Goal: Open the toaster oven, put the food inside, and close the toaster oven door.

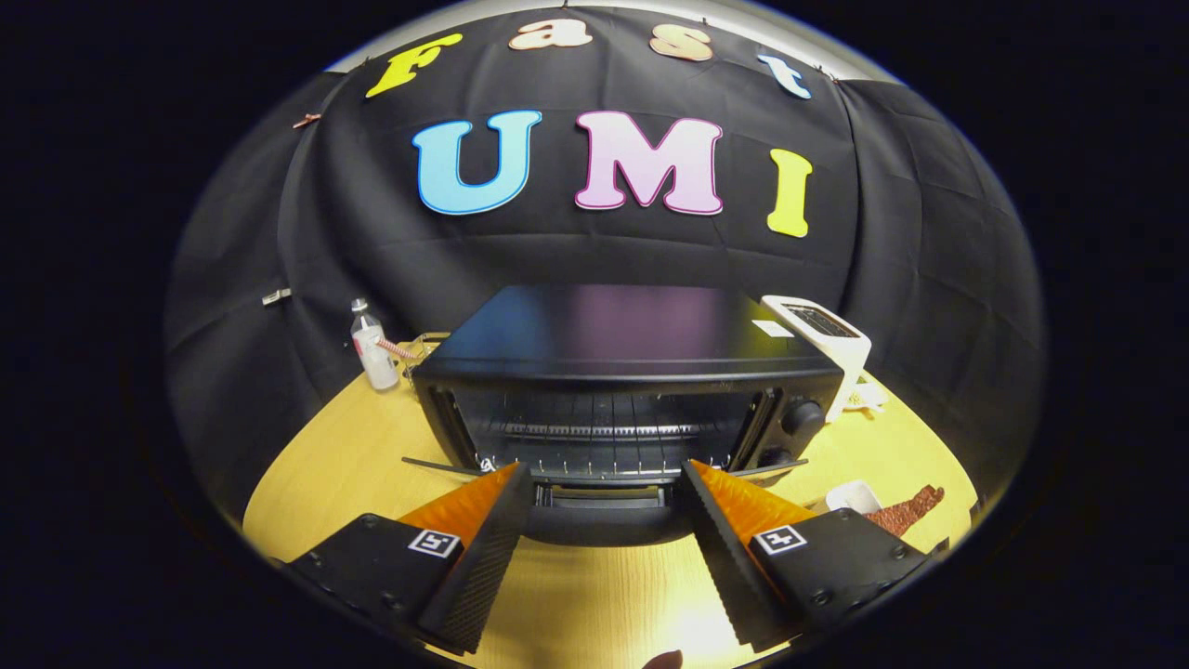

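The black toaster oven (594, 339) stands on the wooden table just ahead of me. Its door (604, 525) is folded down toward me, and the wire rack (594, 432) inside is bare. My gripper (604, 472) is open, and its fingertips (509, 483) flank the front edge of the lowered door without pressing on it. To the right of the right finger, a brownish-red speckled piece of food (915, 509) lies on the table beside a small white dish (853, 495).
A white pop-up toaster (822, 334) stands right of the oven at the back. A clear bottle (372, 348) stands to the oven's left, near the cloth wall. The yellow table (594, 604) stretches under my fingers.
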Tool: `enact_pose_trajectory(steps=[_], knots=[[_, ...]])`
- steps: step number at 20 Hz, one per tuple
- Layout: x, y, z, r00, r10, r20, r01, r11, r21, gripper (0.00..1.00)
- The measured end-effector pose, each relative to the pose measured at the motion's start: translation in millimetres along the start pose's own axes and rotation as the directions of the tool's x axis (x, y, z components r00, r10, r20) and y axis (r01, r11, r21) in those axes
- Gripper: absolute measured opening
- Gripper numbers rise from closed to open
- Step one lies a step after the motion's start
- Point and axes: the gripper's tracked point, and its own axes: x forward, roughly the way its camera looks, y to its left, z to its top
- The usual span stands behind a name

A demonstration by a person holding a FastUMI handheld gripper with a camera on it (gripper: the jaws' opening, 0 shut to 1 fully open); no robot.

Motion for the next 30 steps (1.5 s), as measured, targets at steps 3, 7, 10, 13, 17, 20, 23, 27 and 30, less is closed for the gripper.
enact_pose_trajectory(steps=[3, 7, 10, 13, 17, 20, 23, 27, 30], knots=[[-9, 0, -17, 1.0, -0.001, -0.023, 0.0, 1.0, -0.012, 0.99], [-16, 0, -41, 0.997, -0.002, -0.08, 0.001, 1.0, -0.016, 0.99], [-22, 0, -70, 0.989, 0.002, -0.146, -0.005, 1.0, -0.021, 0.99], [-23, -1, -105, 0.971, 0.009, -0.239, -0.015, 1.0, -0.021, 0.99], [-20, -8, -123, 0.958, 0.006, -0.288, -0.025, 0.998, -0.059, 0.98], [-26, -11, -126, 0.954, 0.039, -0.298, -0.061, 0.996, -0.064, 0.98], [-39, -14, -120, 0.951, 0.097, -0.294, -0.127, 0.989, -0.082, 0.99], [-61, -34, -91, 0.954, 0.155, -0.258, -0.186, 0.977, -0.103, 0.98], [-73, -58, -60, 0.963, 0.178, -0.203, -0.203, 0.973, -0.109, 0.98]])
